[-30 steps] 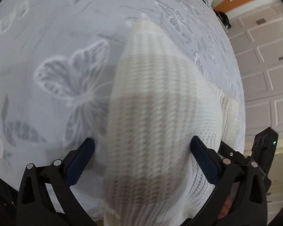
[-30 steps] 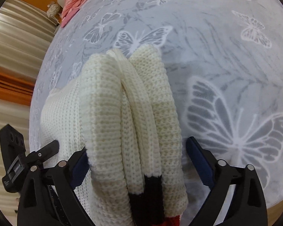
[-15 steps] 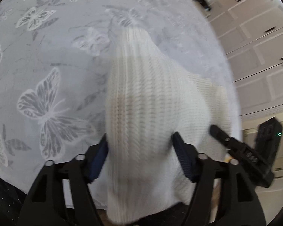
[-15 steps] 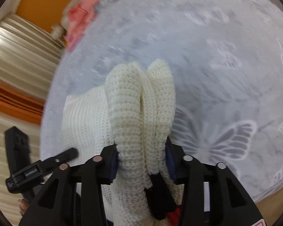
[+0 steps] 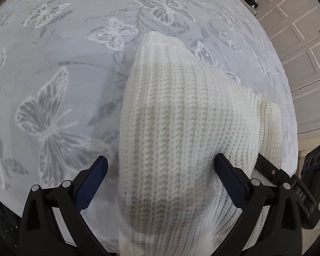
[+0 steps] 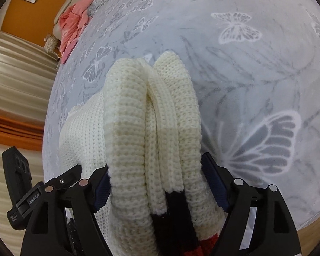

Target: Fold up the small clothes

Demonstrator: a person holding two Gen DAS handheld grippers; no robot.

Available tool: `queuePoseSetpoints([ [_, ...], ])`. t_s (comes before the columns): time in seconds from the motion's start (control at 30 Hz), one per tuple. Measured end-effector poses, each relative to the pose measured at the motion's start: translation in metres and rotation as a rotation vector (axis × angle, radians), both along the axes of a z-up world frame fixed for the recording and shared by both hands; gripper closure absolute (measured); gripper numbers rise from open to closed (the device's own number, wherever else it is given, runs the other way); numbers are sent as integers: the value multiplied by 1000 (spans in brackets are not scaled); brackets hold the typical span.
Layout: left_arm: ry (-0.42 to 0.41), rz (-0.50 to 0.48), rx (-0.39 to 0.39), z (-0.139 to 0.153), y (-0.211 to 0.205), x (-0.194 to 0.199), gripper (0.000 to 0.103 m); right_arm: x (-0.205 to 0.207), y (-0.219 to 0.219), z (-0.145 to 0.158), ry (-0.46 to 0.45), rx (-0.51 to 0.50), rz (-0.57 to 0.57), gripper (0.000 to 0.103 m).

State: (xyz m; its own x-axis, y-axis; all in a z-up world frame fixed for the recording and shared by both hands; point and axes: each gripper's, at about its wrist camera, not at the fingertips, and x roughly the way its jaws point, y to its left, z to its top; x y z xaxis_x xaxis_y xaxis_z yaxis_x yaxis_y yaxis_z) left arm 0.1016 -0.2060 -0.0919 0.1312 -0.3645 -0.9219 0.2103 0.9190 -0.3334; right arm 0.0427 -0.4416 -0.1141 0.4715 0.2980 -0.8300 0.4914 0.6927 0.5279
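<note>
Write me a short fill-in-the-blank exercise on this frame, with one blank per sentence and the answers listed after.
1. The cream knit sweater lies on a grey bedspread printed with ____.
2. Between the right gripper and its opening jaws, the knit is bunched into thick ____.
3. The garment lying at the far edge of the bed is ____ in colour.
4. Near the right gripper, the knit carries a black stripe and a ____ one.

Answers: butterflies; folds; pink; red
</note>
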Motion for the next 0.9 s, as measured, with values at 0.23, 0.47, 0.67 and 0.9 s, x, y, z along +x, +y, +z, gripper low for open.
queuePoseSetpoints([
  [0.23, 29, -41, -23, 15, -10, -3, 29, -11, -2, 18, -22, -9, 27, 59],
  [0.47, 3, -85, -36, 57, 0, -16, 58, -19, 20, 64, -66, -72, 55, 63],
  [0.67, -86, -139, -98, 114, 17, -38, 71, -35, 54, 106, -121, -100, 88, 64],
  [0.9, -39, 43, -114, 91, 82, -35, 39, -36, 46, 93, -48, -136, 90, 64],
])
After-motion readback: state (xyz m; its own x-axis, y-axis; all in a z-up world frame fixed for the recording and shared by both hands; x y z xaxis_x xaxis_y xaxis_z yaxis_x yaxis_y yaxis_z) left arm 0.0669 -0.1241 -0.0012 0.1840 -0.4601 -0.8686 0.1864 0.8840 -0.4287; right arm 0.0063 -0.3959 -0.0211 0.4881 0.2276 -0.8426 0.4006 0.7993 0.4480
